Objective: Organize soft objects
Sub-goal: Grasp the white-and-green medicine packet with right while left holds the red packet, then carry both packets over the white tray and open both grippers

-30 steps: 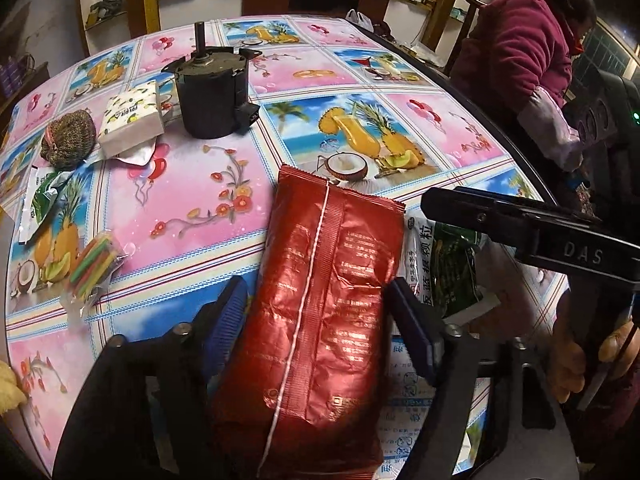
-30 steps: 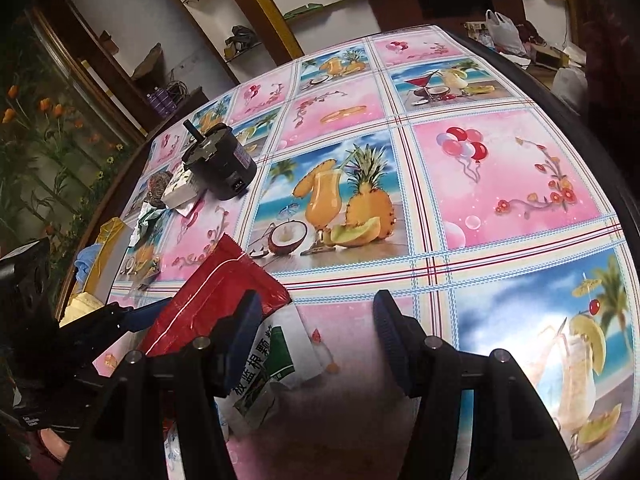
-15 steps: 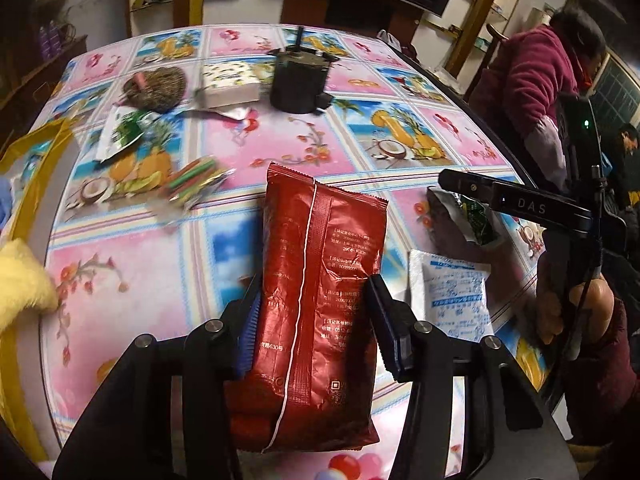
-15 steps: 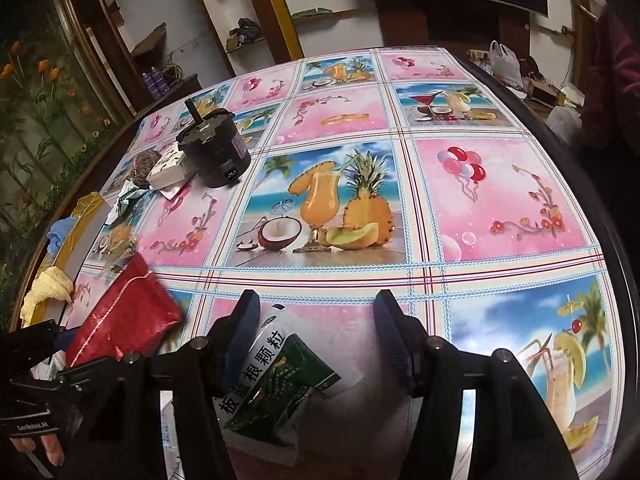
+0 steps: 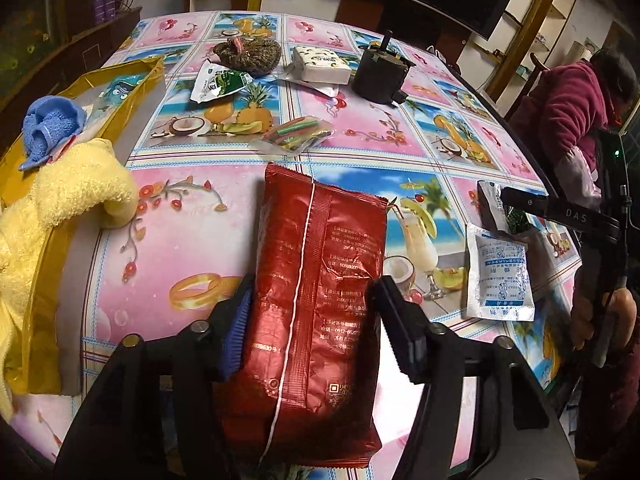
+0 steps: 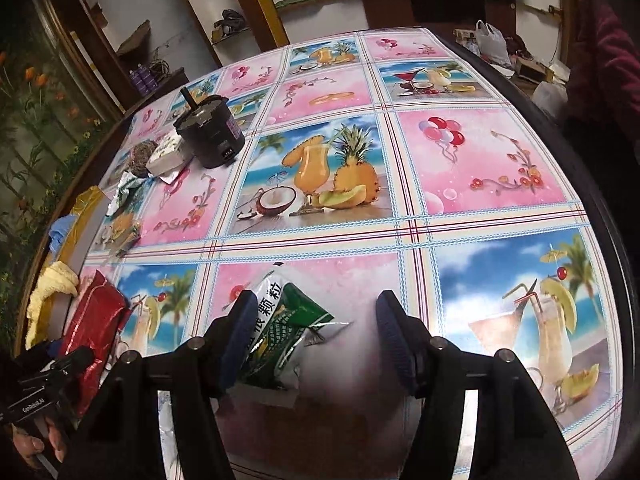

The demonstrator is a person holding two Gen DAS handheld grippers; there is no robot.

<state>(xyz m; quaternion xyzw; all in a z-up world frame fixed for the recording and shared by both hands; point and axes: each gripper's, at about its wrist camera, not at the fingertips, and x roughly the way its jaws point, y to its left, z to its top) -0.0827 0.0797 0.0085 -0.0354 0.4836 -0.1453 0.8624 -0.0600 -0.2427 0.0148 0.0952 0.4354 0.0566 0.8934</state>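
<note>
Carried across the patterned table toward the gold-edged tray [image 5: 132,76] of towels, the crinkled red foil packet [image 5: 316,296] sits between the left gripper [image 5: 312,320]'s just-widened jaws, seemingly loosely held; the right gripper [image 6: 316,332], its jaws just eased wider, straddles a green-and-white sachet [image 6: 288,332] unpinched.

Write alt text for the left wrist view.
A red foil bag stands between the jaws of the left gripper, which have just been opening, over a table with a fruit-print cloth. To the left a yellow towel and a blue cloth lie in a gold tray; small packets lie beyond.
</note>
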